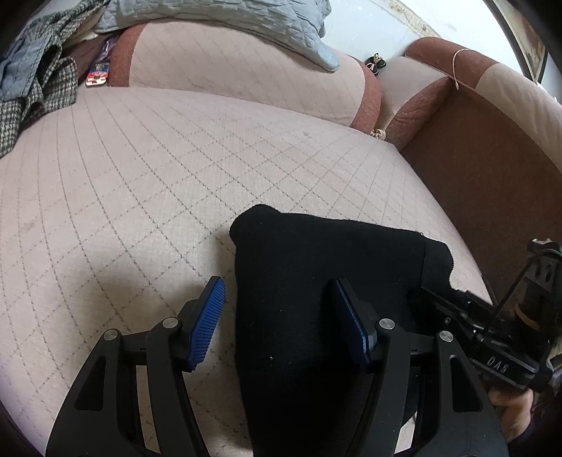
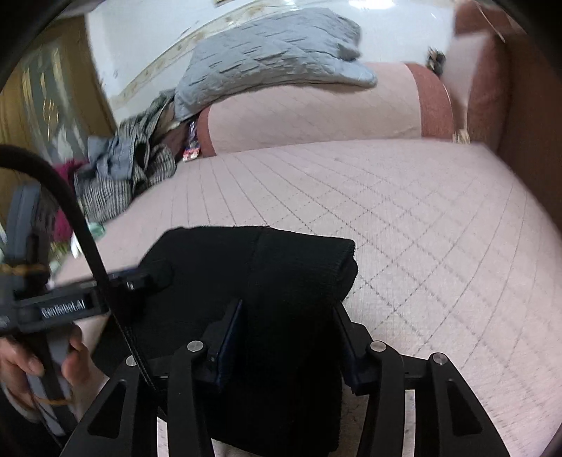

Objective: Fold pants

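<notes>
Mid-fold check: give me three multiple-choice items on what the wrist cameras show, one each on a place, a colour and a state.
1. Where does the grey quilted blanket lie?
A. On top of the pink quilted back cushion
B. Under the folded black pants
C. On the floor

2. What colour are the ribbed pads of the left gripper?
A. Red
B. Blue
C. White

3. How do the left gripper's jaws stand?
A. Shut with nothing between them
B. Shut on the blanket
C. Open, astride the left edge of the pants

Answers:
1 A: the blanket is draped over the back cushion, far behind the pants.
2 B: both pads show blue against the black fingers.
3 C: one pad is over bare cushion, clear of the fabric, the other over the pants.
</notes>
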The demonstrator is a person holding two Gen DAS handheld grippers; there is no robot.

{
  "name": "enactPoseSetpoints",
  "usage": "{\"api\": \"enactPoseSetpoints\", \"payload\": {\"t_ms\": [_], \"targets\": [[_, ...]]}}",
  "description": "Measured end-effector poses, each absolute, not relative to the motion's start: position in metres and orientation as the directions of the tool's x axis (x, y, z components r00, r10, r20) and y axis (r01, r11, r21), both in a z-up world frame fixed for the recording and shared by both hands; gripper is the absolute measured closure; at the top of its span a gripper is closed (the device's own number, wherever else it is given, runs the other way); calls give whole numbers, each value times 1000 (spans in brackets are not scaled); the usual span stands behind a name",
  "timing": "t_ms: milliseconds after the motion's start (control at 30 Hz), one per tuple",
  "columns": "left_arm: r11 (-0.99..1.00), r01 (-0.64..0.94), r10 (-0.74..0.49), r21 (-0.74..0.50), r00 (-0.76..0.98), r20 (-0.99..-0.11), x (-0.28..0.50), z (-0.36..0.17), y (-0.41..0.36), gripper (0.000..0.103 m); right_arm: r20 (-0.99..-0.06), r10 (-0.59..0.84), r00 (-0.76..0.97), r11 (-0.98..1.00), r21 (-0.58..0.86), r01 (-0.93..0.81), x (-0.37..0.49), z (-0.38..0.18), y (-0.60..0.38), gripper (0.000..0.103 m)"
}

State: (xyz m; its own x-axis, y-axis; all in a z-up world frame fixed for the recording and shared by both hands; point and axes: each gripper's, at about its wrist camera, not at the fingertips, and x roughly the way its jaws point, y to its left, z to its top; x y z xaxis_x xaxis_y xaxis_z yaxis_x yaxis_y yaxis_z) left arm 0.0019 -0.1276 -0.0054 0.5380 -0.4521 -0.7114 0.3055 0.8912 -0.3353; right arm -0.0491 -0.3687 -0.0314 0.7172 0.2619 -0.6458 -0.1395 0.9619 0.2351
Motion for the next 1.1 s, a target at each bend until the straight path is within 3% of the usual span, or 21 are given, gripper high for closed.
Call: {"api": "enactPoseSetpoints", "payload": {"t_ms": [100, 167, 333, 433, 500, 567, 600, 733, 867, 1067, 1100], "targets": [[891, 304, -453, -338, 530, -717, 4, -7, -127, 35, -645, 307, 699, 939, 326, -112, -46, -37, -382, 48], [897, 291, -441, -333, 531, -724, 5, -9, -127, 28, -645, 309, 699, 938, 329, -111, -47, -36, -384, 48], [886, 295, -464, -359, 520, -717, 9, -12, -130, 27, -580, 168, 797, 984, 151, -98, -63, -6, -373, 48], [889, 283, -458, -360, 521, -720, 11, -15, -131, 26, -518, 193, 834, 980, 144, -137, -66, 12, -366, 48], [889, 280, -457, -362, 516, -724, 12, -16, -130, 26, -536, 250, 806, 968, 138, -209, -56, 15, -352, 56], [888, 282, -459, -363, 515, -724, 12, -16, -130, 26, -586, 228, 778, 972, 89, -218, -44, 8, -339, 72], [889, 283, -458, -360, 514, -726, 12, -16, -130, 26, -617, 211, 758, 975, 78, -208, -35, 1, -336, 74], [890, 296, -454, -347, 508, -732, 14, -16, -132, 26, -664, 249, 705, 968, 180, -173, -18, -23, -353, 76], [895, 300, -443, -330, 515, -733, 13, -15, -134, 26, -669, 265, 694, 964, 184, -190, -23, -24, -360, 77], [902, 300, -428, -310, 526, -735, 10, -14, -134, 26, -669, 278, 689, 961, 197, -197, -49, -10, -358, 74], [903, 301, -426, -307, 527, -735, 10, -14, -135, 26, -673, 284, 683, 959, 195, -206, -54, -10, -356, 68]]}}
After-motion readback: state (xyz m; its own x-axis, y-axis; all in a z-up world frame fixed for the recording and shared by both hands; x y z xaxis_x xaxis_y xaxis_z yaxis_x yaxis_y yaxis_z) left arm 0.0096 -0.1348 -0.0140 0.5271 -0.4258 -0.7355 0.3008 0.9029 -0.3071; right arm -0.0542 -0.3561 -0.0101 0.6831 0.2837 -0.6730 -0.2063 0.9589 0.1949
